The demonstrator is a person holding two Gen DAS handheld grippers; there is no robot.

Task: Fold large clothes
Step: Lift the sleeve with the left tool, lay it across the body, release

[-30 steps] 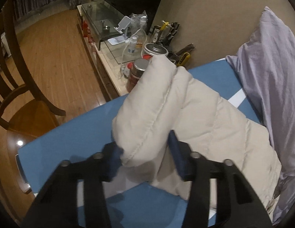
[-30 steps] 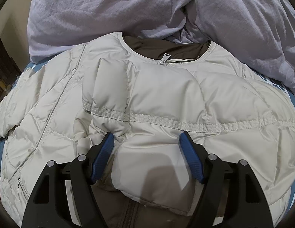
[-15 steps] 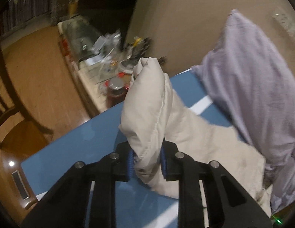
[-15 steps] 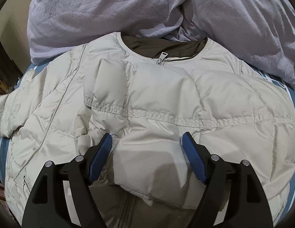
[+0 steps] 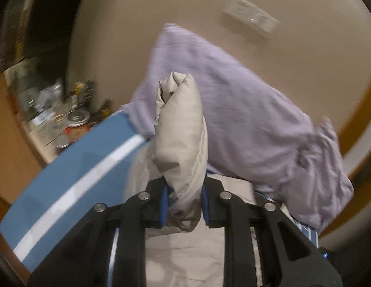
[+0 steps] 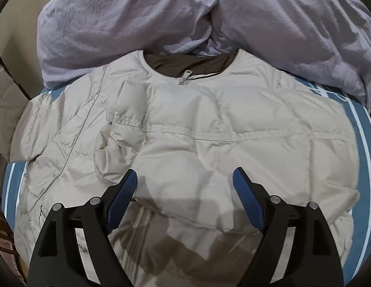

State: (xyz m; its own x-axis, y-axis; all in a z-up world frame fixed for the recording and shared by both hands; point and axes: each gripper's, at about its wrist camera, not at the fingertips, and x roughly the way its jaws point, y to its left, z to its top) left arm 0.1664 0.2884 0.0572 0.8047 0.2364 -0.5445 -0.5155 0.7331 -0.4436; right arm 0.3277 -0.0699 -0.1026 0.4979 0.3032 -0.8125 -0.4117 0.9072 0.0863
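Note:
A cream puffer jacket [image 6: 209,131] lies front up on the blue sheet [image 6: 362,143], with one sleeve folded across its chest. My right gripper [image 6: 185,174] hovers over the lower edge of that folded sleeve. Its jaws are opening and the blue pads [image 6: 123,191] touch nothing. In the left wrist view, the other sleeve [image 5: 183,131] stands up out of my left gripper [image 5: 184,205], which is shut on it and holds it lifted off the bed. That view is blurred by motion.
A heap of lilac bedding [image 6: 161,19] lies along the far side of the jacket, against the beige wall [image 5: 233,0]. A cluttered side table [image 5: 53,119] with jars and bottles stands past the bed's corner. The blue sheet [image 5: 77,162] carries a white stripe.
My left gripper closed on the sleeve, then lifted it and swung it toward the lilac bedding. My right gripper's jaws spread wider and drew back a little from the folded sleeve.

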